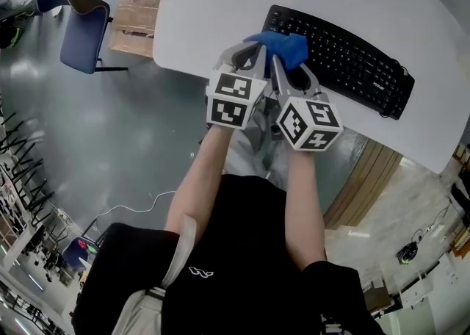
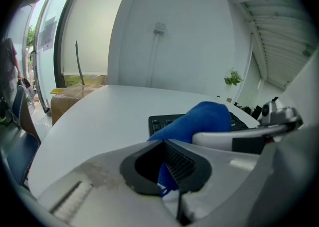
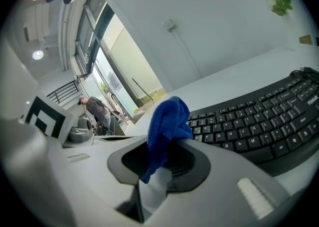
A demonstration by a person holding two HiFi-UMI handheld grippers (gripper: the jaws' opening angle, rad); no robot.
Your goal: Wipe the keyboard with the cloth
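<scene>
A black keyboard [image 1: 345,58] lies on the white table [image 1: 213,10]. A blue cloth [image 1: 285,47] is bunched over the keyboard's left end. Both grippers hold it side by side. My left gripper [image 1: 252,50] is shut on the cloth's left part; in the left gripper view the cloth [image 2: 202,119] bulges up out of the shut jaws in front of the keyboard [image 2: 160,121]. My right gripper [image 1: 288,67] is shut on the cloth's right part; in the right gripper view a fold of cloth [image 3: 167,121] stands up from the jaws, with the keyboard [image 3: 259,121] just to the right.
The table's near edge runs just under the grippers. On the floor to the left stand a blue chair [image 1: 84,29] and a cardboard box [image 1: 136,6]. A person [image 3: 95,109] stands far off by the windows. A wooden panel [image 1: 367,179] sits below the table at right.
</scene>
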